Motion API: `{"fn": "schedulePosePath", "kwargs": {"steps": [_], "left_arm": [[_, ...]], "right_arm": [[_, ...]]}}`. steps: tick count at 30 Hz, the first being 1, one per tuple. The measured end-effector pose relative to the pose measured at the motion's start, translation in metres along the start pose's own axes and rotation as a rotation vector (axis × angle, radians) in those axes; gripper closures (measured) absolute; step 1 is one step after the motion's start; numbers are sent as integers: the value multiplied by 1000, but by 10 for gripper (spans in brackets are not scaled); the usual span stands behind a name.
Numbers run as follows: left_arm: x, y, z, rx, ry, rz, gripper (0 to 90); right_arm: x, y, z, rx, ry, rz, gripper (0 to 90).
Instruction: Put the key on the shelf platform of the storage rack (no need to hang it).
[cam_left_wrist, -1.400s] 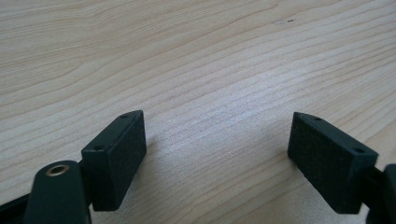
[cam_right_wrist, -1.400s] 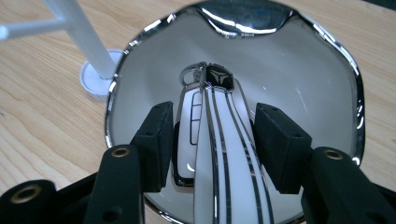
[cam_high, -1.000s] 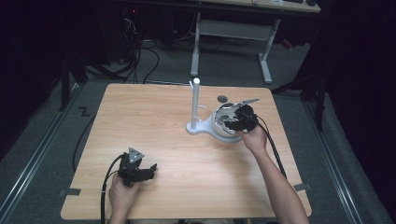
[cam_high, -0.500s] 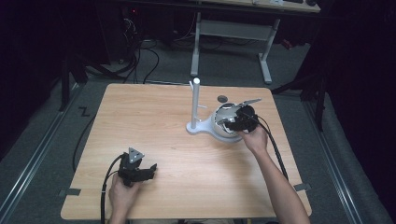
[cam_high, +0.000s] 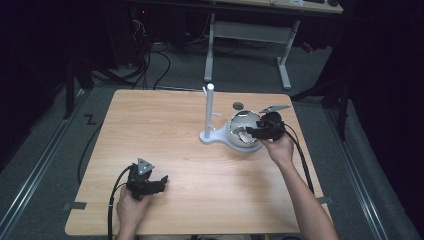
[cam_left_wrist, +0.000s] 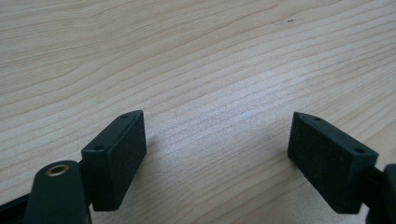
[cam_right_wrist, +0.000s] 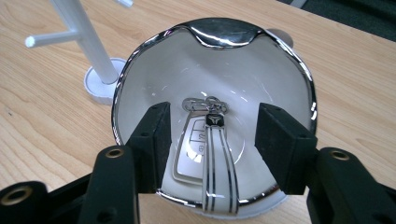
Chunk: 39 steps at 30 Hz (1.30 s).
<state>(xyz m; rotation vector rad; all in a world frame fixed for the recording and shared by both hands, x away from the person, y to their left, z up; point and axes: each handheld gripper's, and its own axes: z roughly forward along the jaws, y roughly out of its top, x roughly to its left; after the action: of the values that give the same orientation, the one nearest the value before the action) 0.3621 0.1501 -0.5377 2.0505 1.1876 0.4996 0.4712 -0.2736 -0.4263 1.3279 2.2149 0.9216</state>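
A light wooden table (cam_high: 200, 150) is seen from above, and toward its two o'clock area a white bowl with a chromed rim (cam_high: 244, 131) is set just beside the round base of a white peg stand (cam_high: 209, 112), which rises at the bowl's nine o'clock. Inside the bowl (cam_right_wrist: 212, 60) a white car key with a striped strap (cam_right_wrist: 210, 149) is lying; its long axis is run from twelve o'clock, where the metal rings are bunched, down to six o'clock, where the strap is draped over the near rim.

The right gripper (cam_right_wrist: 212, 144) is poised over the bowl with its jaws apart, one pad at nine o'clock and one at three o'clock of the key, so the key is straddled across its long axis without being touched. A straight descent and a close would probably be called for. The right forearm is stretched forward from five o'clock, the hand behind the gripper (cam_high: 257, 132).

The left gripper (cam_high: 150, 184) is rested far off at seven o'clock of the table, jaws spread wide over bare wood (cam_left_wrist: 215, 70), with nothing held.
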Motion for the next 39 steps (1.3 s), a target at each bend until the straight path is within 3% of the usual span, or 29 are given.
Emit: {"fn": "schedulePosePath", "kwargs": {"steps": [4, 9, 13, 17, 20, 25, 39], "left_arm": [[0, 0, 0, 0, 0, 0, 198], [0, 0, 0, 0, 0, 0, 198], [0, 0, 0, 0, 1, 0, 198], [0, 0, 0, 0, 1, 0, 198], [0, 0, 0, 0, 1, 0, 198], [0, 0, 0, 0, 1, 0, 198], [0, 0, 0, 0, 1, 0, 197]], "right_arm": [[-2, -4, -7, -34, -6, 8, 492], [-6, -12, -14, -22, -15, 17, 480], [-9, -18, -29, -65, -10, 38, 482], [-11, -25, -35, -62, -11, 43, 480], [-10, -30, -47, -107, -12, 33, 490], [-9, -38, -52, -80, 1, 34, 483], [-1, -46, -74, -132, -8, 38, 461]]}}
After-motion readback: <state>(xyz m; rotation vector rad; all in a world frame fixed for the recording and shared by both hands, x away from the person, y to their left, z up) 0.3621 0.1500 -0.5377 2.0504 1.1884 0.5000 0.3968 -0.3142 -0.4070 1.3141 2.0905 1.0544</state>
